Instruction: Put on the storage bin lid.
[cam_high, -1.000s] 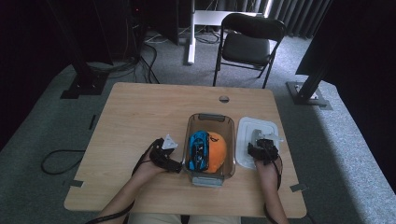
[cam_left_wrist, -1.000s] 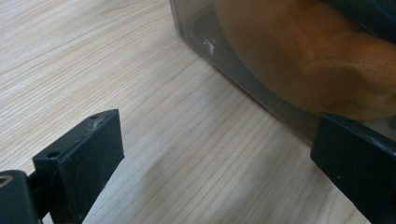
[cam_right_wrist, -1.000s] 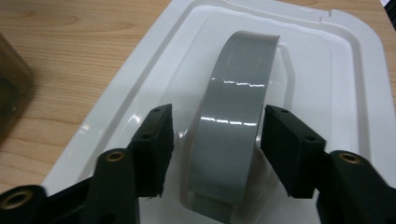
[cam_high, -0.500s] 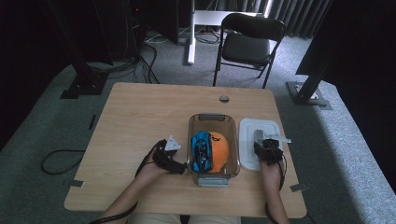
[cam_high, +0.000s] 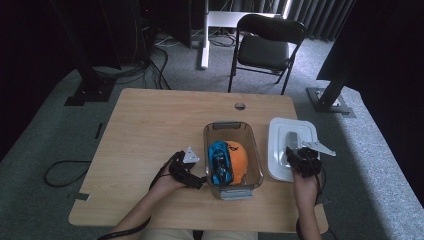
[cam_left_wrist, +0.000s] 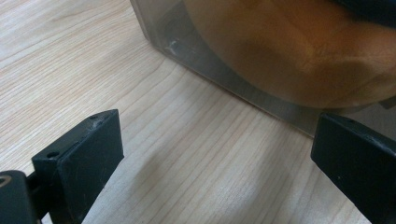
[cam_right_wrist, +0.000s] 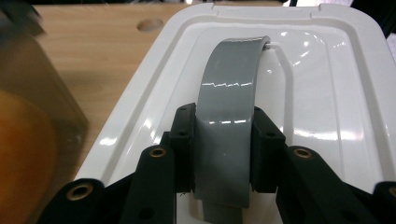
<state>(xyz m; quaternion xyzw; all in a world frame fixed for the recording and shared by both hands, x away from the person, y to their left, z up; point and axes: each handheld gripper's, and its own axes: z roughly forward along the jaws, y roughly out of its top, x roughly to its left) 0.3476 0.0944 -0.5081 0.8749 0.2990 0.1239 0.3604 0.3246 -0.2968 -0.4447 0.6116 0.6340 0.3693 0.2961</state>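
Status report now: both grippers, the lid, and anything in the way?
Right gripper shut on lid handle. Left gripper open, beside the container. White lid right of container. Nothing between them.

Wooden table, light grain, rounded corners, with a round cable hole near its far edge. Floor is grey carpet, lit brightest to the right of the table. Black folding chair stands beyond the far edge, facing the table. White desk leg to its left (top out of frame). Black stand bases at far left and far right. Loose black cable loops on the carpet left of the table. Dark curtains hang at the back.
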